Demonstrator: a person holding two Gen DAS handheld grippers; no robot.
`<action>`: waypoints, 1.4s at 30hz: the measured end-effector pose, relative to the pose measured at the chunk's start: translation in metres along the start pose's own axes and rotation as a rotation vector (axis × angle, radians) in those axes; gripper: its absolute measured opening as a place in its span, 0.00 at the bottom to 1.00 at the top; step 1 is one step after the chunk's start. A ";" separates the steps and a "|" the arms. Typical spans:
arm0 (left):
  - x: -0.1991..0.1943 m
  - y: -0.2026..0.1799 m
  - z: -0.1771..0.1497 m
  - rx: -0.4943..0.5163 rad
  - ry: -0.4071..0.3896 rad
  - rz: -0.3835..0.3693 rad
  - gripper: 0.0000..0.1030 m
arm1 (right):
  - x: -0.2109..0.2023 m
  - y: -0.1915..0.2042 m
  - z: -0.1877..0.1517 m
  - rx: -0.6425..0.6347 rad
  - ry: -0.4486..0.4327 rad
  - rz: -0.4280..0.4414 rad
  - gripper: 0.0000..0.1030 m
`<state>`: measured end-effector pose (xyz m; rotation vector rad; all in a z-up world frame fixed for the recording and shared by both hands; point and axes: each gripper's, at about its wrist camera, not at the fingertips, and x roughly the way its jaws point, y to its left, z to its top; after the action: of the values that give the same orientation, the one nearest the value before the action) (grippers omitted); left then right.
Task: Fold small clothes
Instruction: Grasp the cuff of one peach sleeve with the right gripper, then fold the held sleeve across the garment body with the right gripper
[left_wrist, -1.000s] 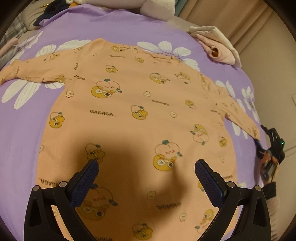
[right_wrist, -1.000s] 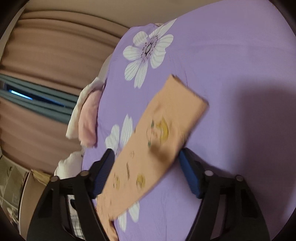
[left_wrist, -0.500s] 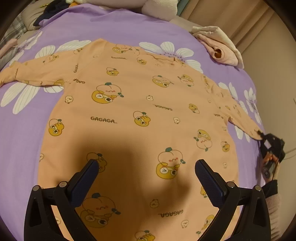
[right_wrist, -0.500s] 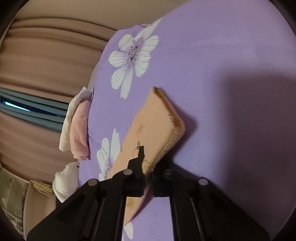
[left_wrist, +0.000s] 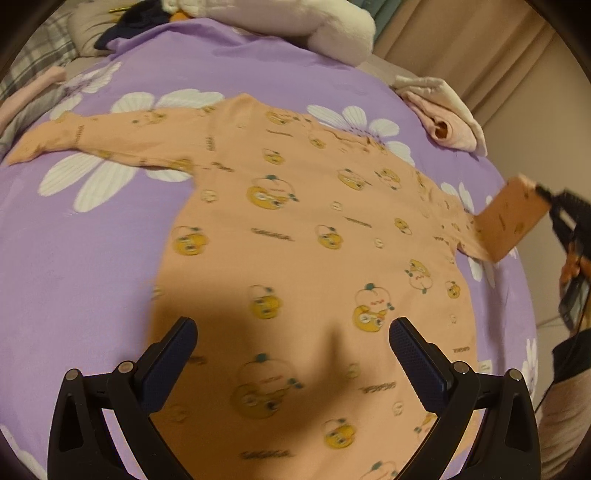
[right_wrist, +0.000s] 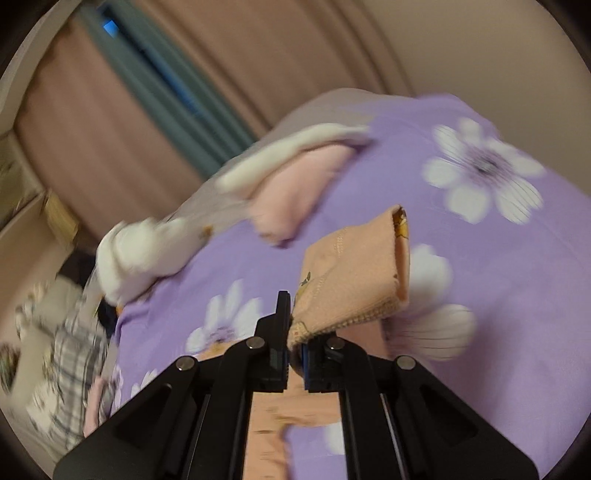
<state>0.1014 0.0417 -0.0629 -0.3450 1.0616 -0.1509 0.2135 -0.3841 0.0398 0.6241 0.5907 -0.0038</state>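
Observation:
An orange long-sleeved child's top (left_wrist: 306, 258) with cartoon prints lies flat on the purple flowered bedspread (left_wrist: 92, 258). My left gripper (left_wrist: 293, 365) is open and empty, hovering above the lower part of the top. My right gripper (right_wrist: 293, 354) is shut on the cuff of the right sleeve (right_wrist: 354, 273) and holds it lifted off the bed. In the left wrist view the raised sleeve end (left_wrist: 513, 221) and the right gripper (left_wrist: 554, 206) show at the right edge. The left sleeve (left_wrist: 92, 133) lies stretched out flat.
A folded pink and white garment (left_wrist: 443, 114) lies at the bed's far right corner, also in the right wrist view (right_wrist: 295, 192). White plush bedding (left_wrist: 295, 26) and plaid fabric (left_wrist: 33, 55) lie at the far side. Curtains (right_wrist: 147, 92) hang behind.
My right gripper shut on the right sleeve cuff and lifted it off the bed, swinging upward. My left gripper stayed open and pulled back slightly over the top's lower part.

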 end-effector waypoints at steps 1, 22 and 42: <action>-0.004 0.006 -0.001 -0.007 -0.007 -0.005 1.00 | 0.001 0.016 -0.001 -0.027 0.006 0.010 0.06; -0.022 0.101 -0.008 -0.180 -0.043 0.012 1.00 | 0.180 0.242 -0.232 -0.898 0.365 -0.187 0.11; -0.029 0.124 -0.010 -0.215 -0.073 -0.062 1.00 | 0.160 0.183 -0.203 -0.359 0.494 0.241 0.26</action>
<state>0.0733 0.1639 -0.0859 -0.5737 0.9971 -0.0790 0.2744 -0.0951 -0.0758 0.3384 0.9622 0.4850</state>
